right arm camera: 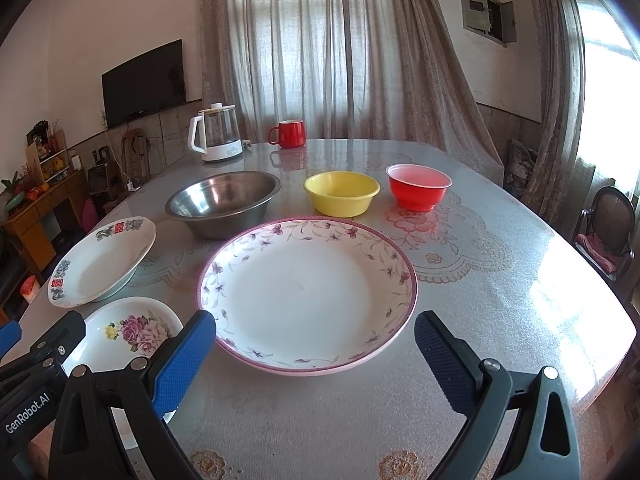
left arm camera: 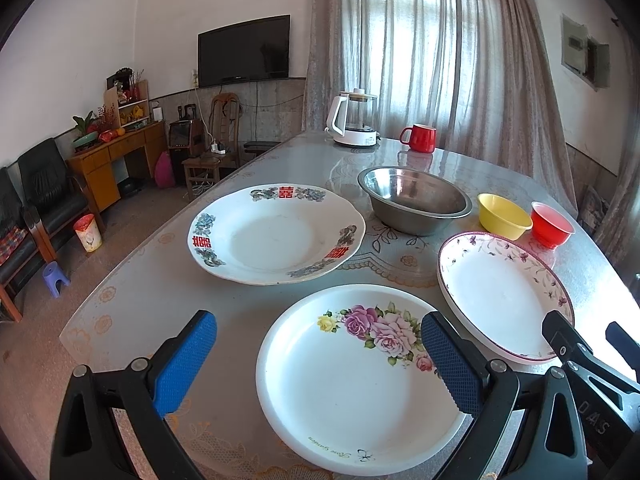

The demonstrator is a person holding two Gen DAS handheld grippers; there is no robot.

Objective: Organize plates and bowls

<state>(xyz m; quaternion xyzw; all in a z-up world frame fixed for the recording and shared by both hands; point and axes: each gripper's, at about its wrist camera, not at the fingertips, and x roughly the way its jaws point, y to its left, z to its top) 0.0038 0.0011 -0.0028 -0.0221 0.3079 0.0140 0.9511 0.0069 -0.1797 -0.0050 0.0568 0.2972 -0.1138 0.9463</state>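
My left gripper [left arm camera: 319, 334] is open above a white rose plate [left arm camera: 352, 392], which also shows in the right wrist view [right arm camera: 120, 332]. My right gripper [right arm camera: 315, 334] is open and empty just before a pink-rimmed floral plate [right arm camera: 308, 292], also in the left wrist view [left arm camera: 504, 292]. A white plate with red characters [left arm camera: 276, 232] lies farther left, also in the right wrist view [right arm camera: 100, 264]. Behind stand a steel bowl [right arm camera: 224, 202], a yellow bowl [right arm camera: 342, 194] and a red bowl [right arm camera: 418, 186], all apart from each other.
A white kettle [right arm camera: 216, 134] and a red mug [right arm camera: 290, 134] stand at the far edge of the round table [right arm camera: 500, 280]. Curtains hang behind. Chairs, a cabinet and a small stool [left arm camera: 54, 276] stand on the floor to the left.
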